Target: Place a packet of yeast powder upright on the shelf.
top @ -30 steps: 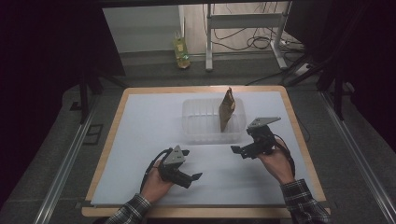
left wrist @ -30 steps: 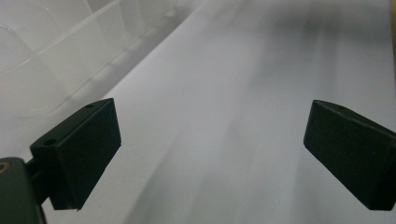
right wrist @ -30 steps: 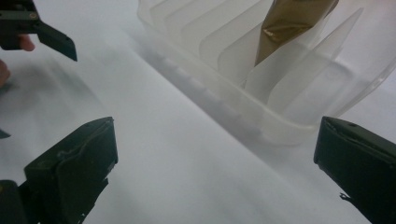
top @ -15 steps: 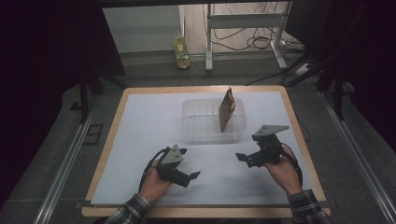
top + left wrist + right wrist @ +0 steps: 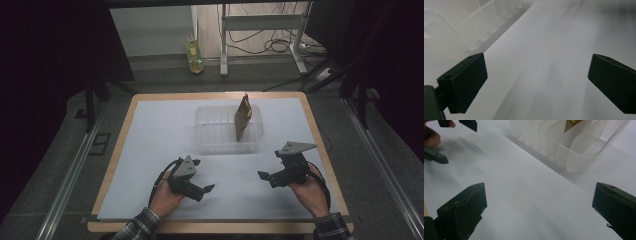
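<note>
Left hand [image 5: 162,199]: came in from the bottom edge, sleeve in plaid, well short of the clear tub [image 5: 210,135], gripping its tool.
Left gripper [image 5: 206,188]: sat near the tub's front left, jaws spread wide apart with nothing between them.
Right hand [image 5: 310,192]: entered from the bottom, plaid cuff visible, holding its tool.
Right gripper [image 5: 265,176]: lay off the tub's front right corner, jaws parted wide, holding nothing.

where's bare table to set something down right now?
Free: the left half of the white table, from its wooden edge to the clear bin; the strip right of the bin; the patch between the left gripper and right gripper. Crowded: the bin holding an upright brown packet, and the near edge by both hands.
</note>
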Tool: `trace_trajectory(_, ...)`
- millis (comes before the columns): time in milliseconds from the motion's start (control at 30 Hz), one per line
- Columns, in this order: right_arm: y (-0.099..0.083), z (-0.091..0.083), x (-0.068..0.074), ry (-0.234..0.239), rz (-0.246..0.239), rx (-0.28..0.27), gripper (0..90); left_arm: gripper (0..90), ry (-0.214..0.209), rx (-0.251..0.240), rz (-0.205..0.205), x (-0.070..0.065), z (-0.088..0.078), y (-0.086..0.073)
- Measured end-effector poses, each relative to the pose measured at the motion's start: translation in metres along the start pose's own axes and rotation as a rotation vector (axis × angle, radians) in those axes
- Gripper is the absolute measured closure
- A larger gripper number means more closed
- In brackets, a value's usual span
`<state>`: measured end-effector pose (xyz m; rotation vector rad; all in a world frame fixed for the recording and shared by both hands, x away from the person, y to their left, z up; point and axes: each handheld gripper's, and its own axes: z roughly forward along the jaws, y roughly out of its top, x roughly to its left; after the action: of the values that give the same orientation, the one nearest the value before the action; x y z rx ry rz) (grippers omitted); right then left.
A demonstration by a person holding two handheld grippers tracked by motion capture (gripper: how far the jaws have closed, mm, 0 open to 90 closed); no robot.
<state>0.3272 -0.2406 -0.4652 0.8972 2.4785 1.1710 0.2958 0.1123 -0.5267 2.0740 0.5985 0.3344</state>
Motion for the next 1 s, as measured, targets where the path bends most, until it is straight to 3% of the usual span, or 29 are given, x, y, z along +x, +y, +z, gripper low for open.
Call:
trace_trajectory(533, -0.029, -0.019, 0.001, -0.036, 0.012, -0.005, 0.0, 2.3, -0.006, 0.015, 0.009, -0.002, 0.002, -0.001)
trace_trajectory(1000, -0.065, -0.030, -0.006, -0.082, 0.036, 0.064, 0.0, 1.7, 0.010, 0.028, 0.005, -0.001, 0.004, -0.002)
